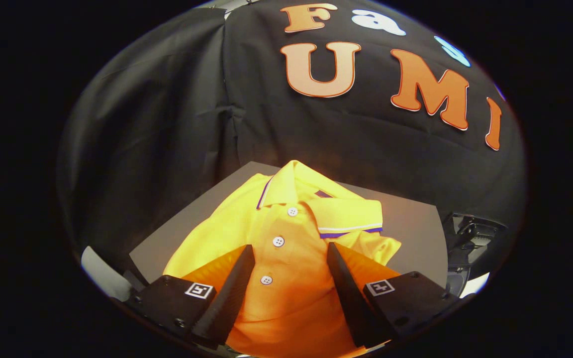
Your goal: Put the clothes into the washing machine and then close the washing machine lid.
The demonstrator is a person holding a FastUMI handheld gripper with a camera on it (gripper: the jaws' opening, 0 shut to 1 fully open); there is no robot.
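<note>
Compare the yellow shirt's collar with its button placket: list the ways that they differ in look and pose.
1. The collar carries a purple and white stripe along its edge; the button placket is plain yellow with three white buttons.
2. The collar stands up, folded, beyond the gripper; the placket lies flat, running down between the open jaws.

Both are parts of the same yellow shirt on the grey board.

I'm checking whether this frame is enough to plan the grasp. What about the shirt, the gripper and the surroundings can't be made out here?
- Yellow polo shirt, gripper view: its lower part is cut off between and under the fingers.
- Gripper: open astride the button placket; whether the tips touch the cloth is unclear.
- Dark object beyond the grey surface: too dim and distorted to identify.
</note>
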